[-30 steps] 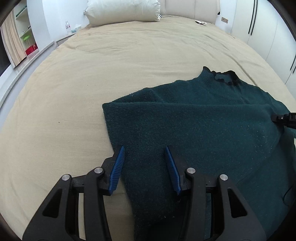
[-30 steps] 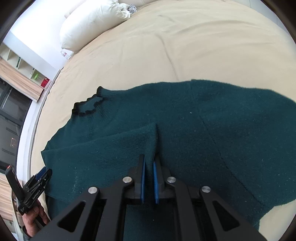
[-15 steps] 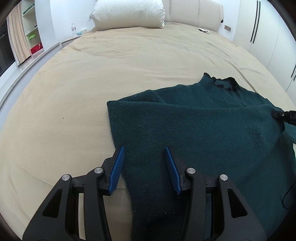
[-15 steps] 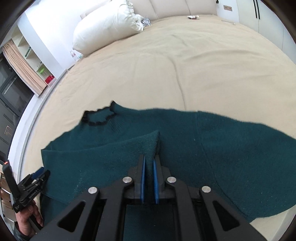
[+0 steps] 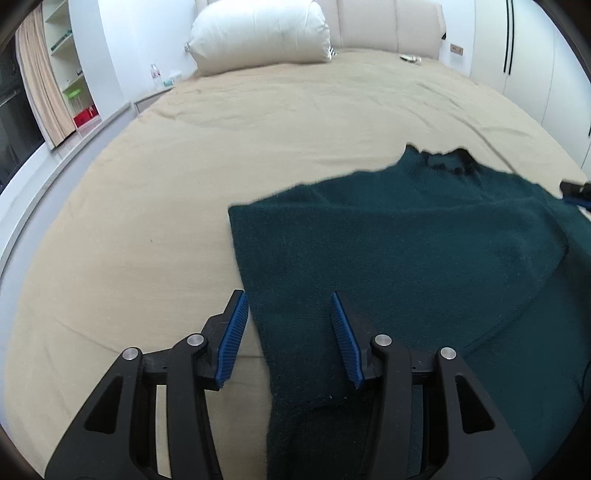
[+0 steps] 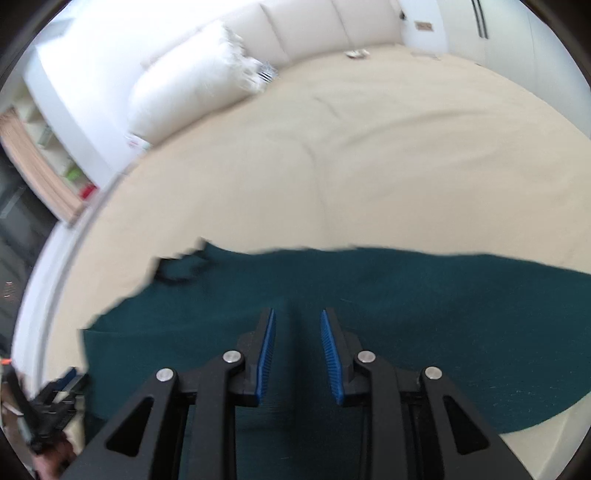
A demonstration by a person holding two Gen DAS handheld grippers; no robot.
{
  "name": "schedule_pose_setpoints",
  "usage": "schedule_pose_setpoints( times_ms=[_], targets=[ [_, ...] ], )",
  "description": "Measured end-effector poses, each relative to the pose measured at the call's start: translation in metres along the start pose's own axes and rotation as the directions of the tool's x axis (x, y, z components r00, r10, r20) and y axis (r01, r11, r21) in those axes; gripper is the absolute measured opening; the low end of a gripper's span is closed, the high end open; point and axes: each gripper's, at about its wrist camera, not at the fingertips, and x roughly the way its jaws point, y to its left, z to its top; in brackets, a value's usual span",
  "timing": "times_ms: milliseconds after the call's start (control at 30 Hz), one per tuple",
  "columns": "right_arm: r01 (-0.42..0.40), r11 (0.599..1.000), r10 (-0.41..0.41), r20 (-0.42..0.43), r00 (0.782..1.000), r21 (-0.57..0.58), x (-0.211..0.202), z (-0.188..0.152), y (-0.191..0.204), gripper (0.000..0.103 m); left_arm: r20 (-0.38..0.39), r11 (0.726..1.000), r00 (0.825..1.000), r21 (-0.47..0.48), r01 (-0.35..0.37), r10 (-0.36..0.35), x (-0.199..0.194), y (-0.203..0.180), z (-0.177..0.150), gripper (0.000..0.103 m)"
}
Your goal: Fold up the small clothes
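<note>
A dark green knitted sweater (image 5: 406,240) lies on the beige bed, its black-trimmed neck (image 5: 447,158) toward the headboard and one sleeve folded across the body. My left gripper (image 5: 288,332) is open and empty over the sweater's left edge near the hem. The sweater also fills the lower half of the right wrist view (image 6: 369,288). My right gripper (image 6: 297,354) is open over it and holds nothing. The right gripper's tip (image 5: 576,190) shows at the far right of the left wrist view; the left gripper (image 6: 55,402) shows at the lower left of the right wrist view.
The beige bed (image 5: 184,177) spreads wide to the left of and beyond the sweater. A white pillow (image 5: 258,35) lies against the padded headboard. A ledge and shelves (image 5: 74,92) run along the left side. White wardrobe doors (image 5: 535,55) stand at the right.
My right gripper has opened and let go of the sleeve fold it was pinching, and it has tilted up. My left gripper stays open and has also tilted up a little.
</note>
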Motion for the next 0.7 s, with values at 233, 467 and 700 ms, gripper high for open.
schedule_pose_setpoints(
  times_ms=[233,467,700],
  targets=[
    [-0.04,0.995,0.021,-0.191,0.981,-0.097,0.05,-0.033,0.029,0.033,-0.051,0.993,0.995,-0.087,0.086,-0.091,-0.002,0.038,-0.004,0.048],
    [-0.105,0.993,0.1,-0.102,0.99,-0.054,0.02,-0.025,0.03,0.035,0.05,0.982,0.998,-0.184,0.052,-0.043,-0.041,0.072,0.013,0.048],
    [-0.116,0.992,0.106,-0.185,0.977,-0.041,0.043,-0.046,0.021,0.042,-0.089,0.999,0.996,0.015,0.031,-0.03,0.013,0.005,0.003,0.051]
  ],
)
